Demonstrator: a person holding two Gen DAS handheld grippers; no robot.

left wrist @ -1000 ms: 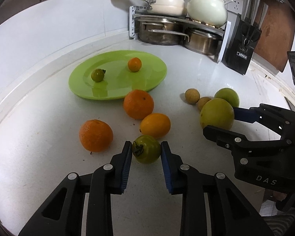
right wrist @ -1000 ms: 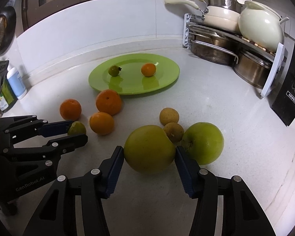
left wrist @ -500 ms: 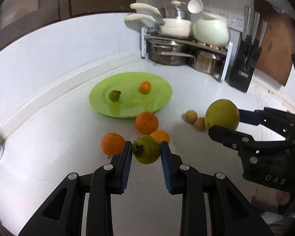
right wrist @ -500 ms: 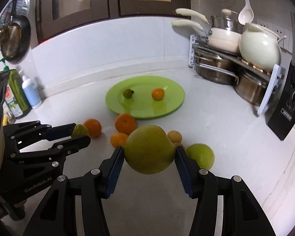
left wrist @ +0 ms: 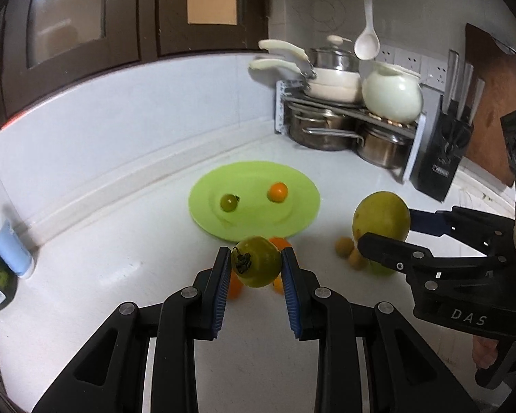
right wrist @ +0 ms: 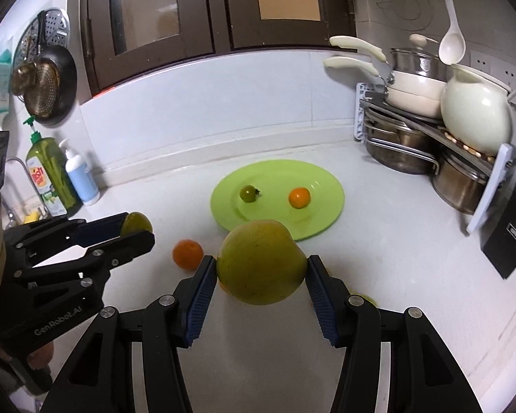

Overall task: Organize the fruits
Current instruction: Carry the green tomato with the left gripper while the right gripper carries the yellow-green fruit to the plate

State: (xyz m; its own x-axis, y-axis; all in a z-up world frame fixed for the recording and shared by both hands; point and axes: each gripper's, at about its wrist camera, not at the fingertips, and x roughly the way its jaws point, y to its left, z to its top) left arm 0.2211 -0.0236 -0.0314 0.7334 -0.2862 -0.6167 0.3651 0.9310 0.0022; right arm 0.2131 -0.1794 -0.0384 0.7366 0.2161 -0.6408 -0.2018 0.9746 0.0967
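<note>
Where marked: right gripper (left wrist: 383, 229), "DAS"

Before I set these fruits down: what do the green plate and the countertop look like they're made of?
Green plate: probably glazed ceramic or glossy melamine. The surface is smooth and shiny, mirroring the small orange fruit and small green fruit on it; which of the two is unclear. Countertop: looks like polished white stone or solid-surface composite, seamless, with a soft sheen.

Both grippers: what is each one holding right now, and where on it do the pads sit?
Left gripper: small green tomato, pinched at its sides, stem facing the camera. Right gripper: large yellow-green fruit, clamped across its widest part.
</note>
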